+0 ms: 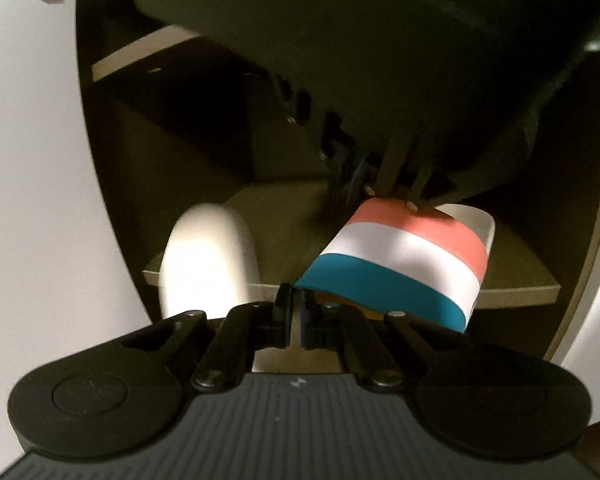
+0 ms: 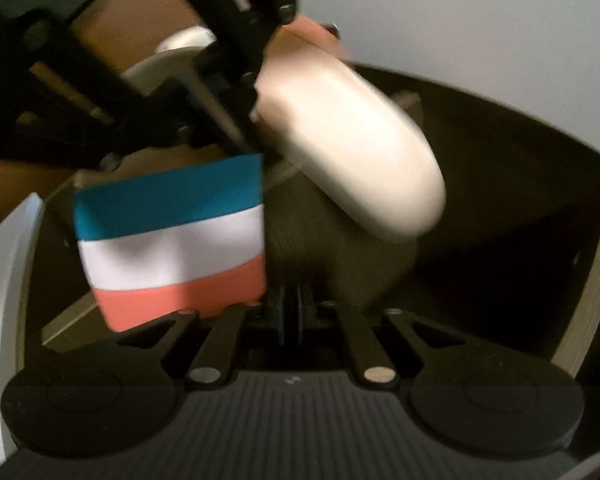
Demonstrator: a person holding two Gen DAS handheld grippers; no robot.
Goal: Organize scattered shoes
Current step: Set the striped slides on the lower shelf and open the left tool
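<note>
Two slippers at open cabinet point(image 1: 540, 288) shelf, left gripper point(image 1: 296, 300) clamping striped slipper point(image 1: 400, 264), right gripper point(image 2: 292, 300) closed.

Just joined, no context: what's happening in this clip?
A person with two handheld grippers is working at a dark cabinet shelf. The left gripper and right gripper, both shut, meet at a teal, white and pink striped slipper, with a white slipper beside it. Whether either gripper actually holds one is unclear.
</note>
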